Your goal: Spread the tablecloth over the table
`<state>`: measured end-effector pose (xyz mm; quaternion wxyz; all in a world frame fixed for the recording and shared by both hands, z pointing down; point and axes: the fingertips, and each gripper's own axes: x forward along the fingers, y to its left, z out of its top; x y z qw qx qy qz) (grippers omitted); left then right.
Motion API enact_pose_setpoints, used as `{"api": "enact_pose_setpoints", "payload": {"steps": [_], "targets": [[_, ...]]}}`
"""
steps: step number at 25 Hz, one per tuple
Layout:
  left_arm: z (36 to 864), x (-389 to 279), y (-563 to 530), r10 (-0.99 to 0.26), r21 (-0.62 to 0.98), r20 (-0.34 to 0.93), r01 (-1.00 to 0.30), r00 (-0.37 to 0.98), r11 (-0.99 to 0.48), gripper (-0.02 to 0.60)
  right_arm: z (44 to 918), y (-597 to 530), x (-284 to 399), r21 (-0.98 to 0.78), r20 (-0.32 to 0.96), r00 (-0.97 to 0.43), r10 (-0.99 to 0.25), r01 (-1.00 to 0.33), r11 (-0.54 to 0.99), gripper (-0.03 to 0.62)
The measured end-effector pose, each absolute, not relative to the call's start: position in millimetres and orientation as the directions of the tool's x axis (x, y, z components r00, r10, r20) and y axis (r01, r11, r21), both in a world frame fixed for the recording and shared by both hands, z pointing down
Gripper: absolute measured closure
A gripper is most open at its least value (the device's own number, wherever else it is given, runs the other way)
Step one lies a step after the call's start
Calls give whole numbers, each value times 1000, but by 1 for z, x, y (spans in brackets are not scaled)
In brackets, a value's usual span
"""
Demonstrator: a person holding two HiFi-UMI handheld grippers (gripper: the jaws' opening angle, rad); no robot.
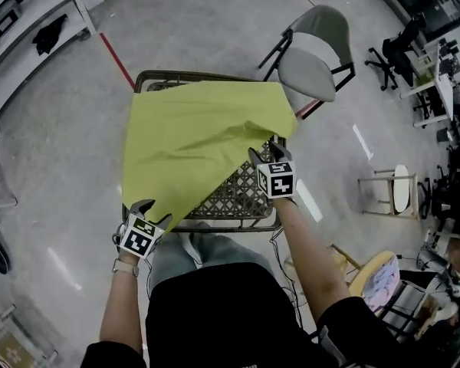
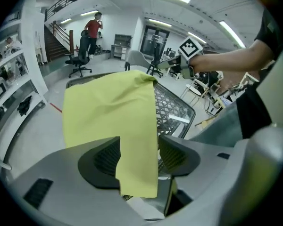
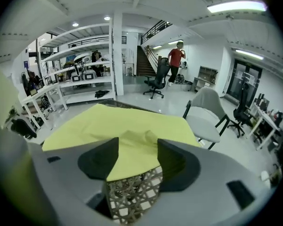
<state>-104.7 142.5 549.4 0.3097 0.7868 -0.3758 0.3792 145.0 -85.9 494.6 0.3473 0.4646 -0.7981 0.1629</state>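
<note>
Gaping wide, the left gripper (image 1: 142,205) holds nothing tight: in the left gripper view its jaws stand well apart, and a corner strip of the yellow tablecloth (image 2: 108,107) hangs loose between them, overlapping the left pad while clear of the right one. The cloth (image 1: 192,140) covers most of the woven table (image 1: 234,198), with its near right corner still bare. At the right, the right gripper (image 1: 270,153) is also spread open at the cloth's rumpled edge, its pads either side of the fabric (image 3: 127,126) without pinching it, bare weave (image 3: 132,192) showing below.
</note>
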Motion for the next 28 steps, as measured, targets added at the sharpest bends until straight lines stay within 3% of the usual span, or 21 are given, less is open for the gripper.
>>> {"api": "enact_pose_setpoints", "payload": {"steps": [8, 14, 18, 20, 23, 28], "targets": [[612, -96, 166, -208, 284, 855, -764, 475, -579, 285, 535, -11, 115, 16, 774, -320, -546, -853, 522, 347], [647, -85, 186, -73, 341, 873, -711, 482, -615, 285, 551, 24, 111, 0, 802, -300, -517, -864, 503, 347], [654, -84, 191, -63, 307, 888, -690, 455, -655, 287, 556, 38, 108, -12, 806, -298, -512, -872, 490, 347], [656, -88, 186, -88, 264, 901, -697, 426, -666, 332, 559, 44, 107, -22, 810, -296, -507, -878, 478, 347], [658, -99, 177, -130, 216, 913, -728, 387, -651, 481, 562, 55, 103, -38, 817, -296, -495, -884, 466, 347], [658, -96, 175, -44, 398, 863, -730, 503, -555, 564, 567, 73, 85, -61, 824, -305, -478, -886, 460, 347]]}}
